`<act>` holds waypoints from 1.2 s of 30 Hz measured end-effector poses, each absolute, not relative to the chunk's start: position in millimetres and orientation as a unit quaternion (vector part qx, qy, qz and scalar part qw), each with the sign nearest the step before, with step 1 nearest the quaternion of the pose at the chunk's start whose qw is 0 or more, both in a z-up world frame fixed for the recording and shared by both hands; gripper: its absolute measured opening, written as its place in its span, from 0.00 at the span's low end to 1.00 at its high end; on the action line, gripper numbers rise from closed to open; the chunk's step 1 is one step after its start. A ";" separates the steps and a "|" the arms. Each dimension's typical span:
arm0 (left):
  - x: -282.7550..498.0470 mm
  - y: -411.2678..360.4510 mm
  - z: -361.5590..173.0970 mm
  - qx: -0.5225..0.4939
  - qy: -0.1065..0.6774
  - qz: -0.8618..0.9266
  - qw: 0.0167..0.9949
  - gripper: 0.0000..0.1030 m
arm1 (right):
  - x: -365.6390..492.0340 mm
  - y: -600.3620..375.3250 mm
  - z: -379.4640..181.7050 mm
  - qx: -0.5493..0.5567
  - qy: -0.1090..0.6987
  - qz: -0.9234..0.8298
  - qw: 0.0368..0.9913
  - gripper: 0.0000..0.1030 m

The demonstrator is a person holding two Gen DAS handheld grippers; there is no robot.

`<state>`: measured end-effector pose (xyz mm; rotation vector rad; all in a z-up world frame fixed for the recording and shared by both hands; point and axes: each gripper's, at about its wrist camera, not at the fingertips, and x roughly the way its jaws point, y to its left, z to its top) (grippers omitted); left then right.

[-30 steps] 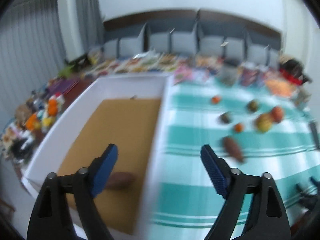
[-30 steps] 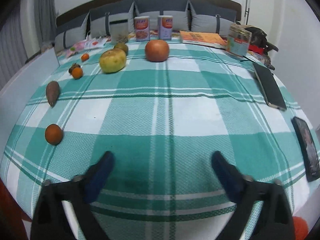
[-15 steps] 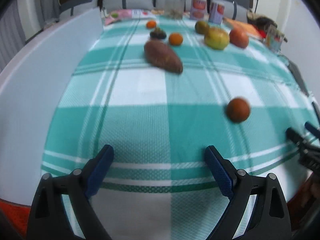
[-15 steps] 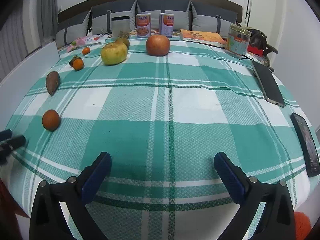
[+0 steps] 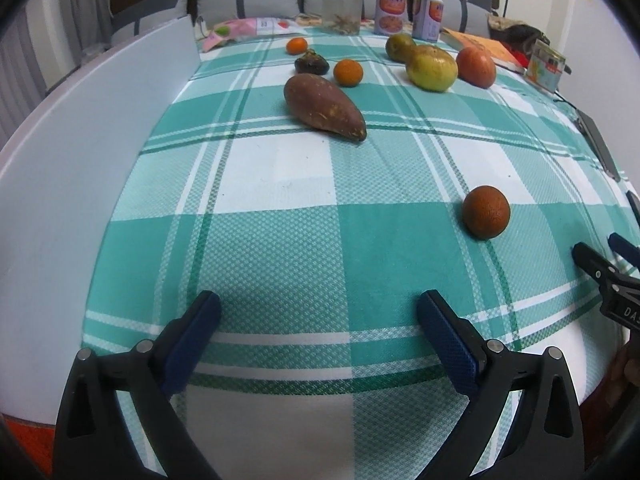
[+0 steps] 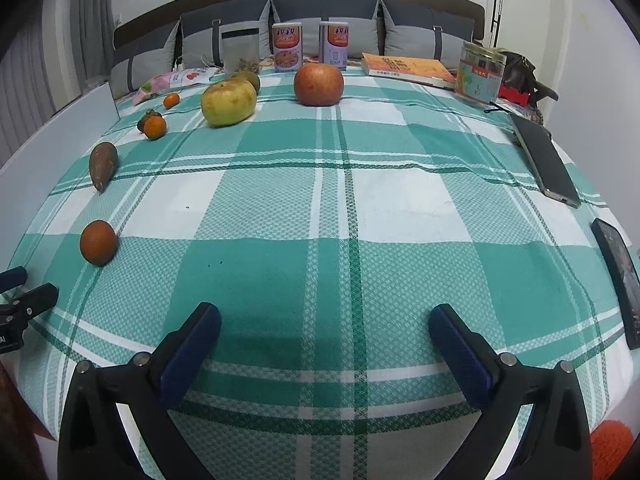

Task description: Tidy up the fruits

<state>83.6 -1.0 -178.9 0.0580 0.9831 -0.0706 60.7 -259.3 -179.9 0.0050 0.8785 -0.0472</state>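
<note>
Fruits lie on a green checked tablecloth (image 5: pixel 320 248). A dark orange fruit (image 5: pixel 486 211) sits nearest, right of my left gripper (image 5: pixel 318 320), which is open and empty at the front edge. Farther back lie a sweet potato (image 5: pixel 322 107), a small orange (image 5: pixel 348 73), a dark mangosteen (image 5: pixel 312 64), another small orange (image 5: pixel 297 45), a yellow-green pear (image 5: pixel 432 68) and a red apple (image 5: pixel 476 67). My right gripper (image 6: pixel 324 332) is open and empty; the dark orange fruit (image 6: pixel 98 242) lies to its left. The pear (image 6: pixel 229 103) and apple (image 6: pixel 319 84) lie far ahead.
A white box wall (image 5: pixel 72 152) borders the cloth's left side. Two cans (image 6: pixel 286 48), a clear jar (image 6: pixel 480 72), a book (image 6: pixel 408 68) and cushions line the back. A phone (image 6: pixel 546 158) and a second dark device (image 6: pixel 618 276) lie at the right edge.
My left gripper swung from over the white box, where a sweet potato lay on brown lining, to the tablecloth's front edge. My right gripper barely moved.
</note>
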 end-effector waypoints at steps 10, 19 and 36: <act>85.9 -0.6 -179.6 0.036 0.477 -0.043 0.877 0.99 | 63.4 -259.6 -179.9 0.010 0.445 -0.035 0.895 1.00; 76.1 -0.3 -181.1 0.033 0.446 -0.038 0.894 0.99 | 59.8 -258.0 -179.8 0.012 0.439 -0.041 0.897 1.00; 76.0 -0.7 -181.1 0.033 0.442 -0.037 0.896 0.99 | 66.0 -259.2 -177.2 0.014 0.456 -0.043 0.889 1.00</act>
